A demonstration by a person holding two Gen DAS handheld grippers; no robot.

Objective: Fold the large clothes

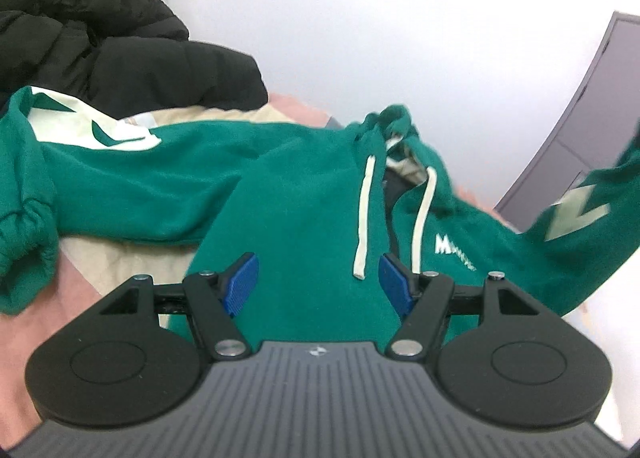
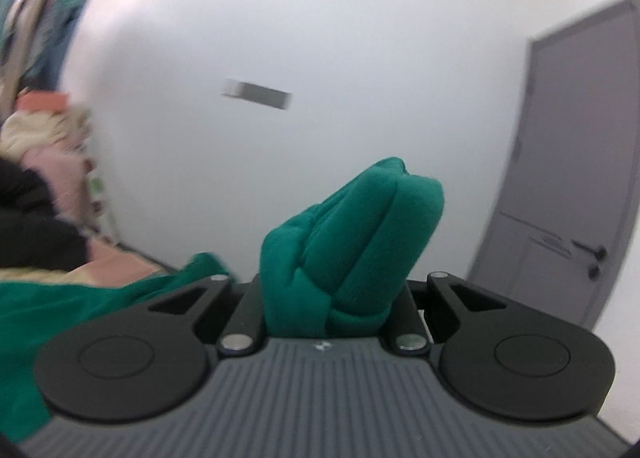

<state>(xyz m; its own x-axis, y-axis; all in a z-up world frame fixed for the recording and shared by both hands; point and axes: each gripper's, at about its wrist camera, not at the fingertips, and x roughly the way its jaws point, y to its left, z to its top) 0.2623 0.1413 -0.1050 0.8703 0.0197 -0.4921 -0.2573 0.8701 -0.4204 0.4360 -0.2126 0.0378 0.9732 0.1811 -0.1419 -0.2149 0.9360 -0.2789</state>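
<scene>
Hoodie [image 1: 300, 198] spread flat ahead of the wide-open, empty left gripper [image 1: 318, 282]; one sleeve cuff [image 2: 352, 242] is clamped in the closed right gripper [image 2: 334, 298], raised. Folding judged barely begun.

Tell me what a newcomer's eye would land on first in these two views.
The green hoodie spread across the bed, white drawstrings trailing down its chest, with a black puffer jacket heaped behind it at upper left. The left gripper hangs open above the chest. In the right wrist view, the right gripper is clamped on a bunched green sleeve cuff, lifted against the white wall.
</scene>
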